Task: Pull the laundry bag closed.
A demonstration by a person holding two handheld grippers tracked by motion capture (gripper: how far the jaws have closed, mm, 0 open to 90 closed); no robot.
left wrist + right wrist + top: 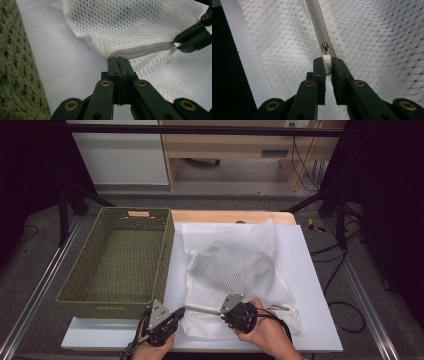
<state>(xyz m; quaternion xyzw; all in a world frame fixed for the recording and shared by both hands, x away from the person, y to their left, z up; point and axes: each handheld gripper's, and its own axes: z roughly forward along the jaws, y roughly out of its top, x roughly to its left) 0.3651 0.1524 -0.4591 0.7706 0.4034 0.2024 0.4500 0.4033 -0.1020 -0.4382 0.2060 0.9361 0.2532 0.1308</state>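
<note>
Your right gripper point(327, 65) has its two black jaws pinched on the white zipper pull tab point(327, 62), with the little metal slider point(326, 47) sitting right above the tips. The grey zipper point(317, 22) runs straight up and away across the white mesh bag point(374, 37). Off to the left, a strip of the white desk point(244, 62) edge shows beside the mesh.

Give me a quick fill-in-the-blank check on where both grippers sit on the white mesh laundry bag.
1. The left gripper is shut on the end of the grey ____.
2. The right gripper pinches the white zipper ____.
3. The white mesh laundry bag lies to the ____ of the green woven basket.

Missing words: zipper; pull tab; right
</note>
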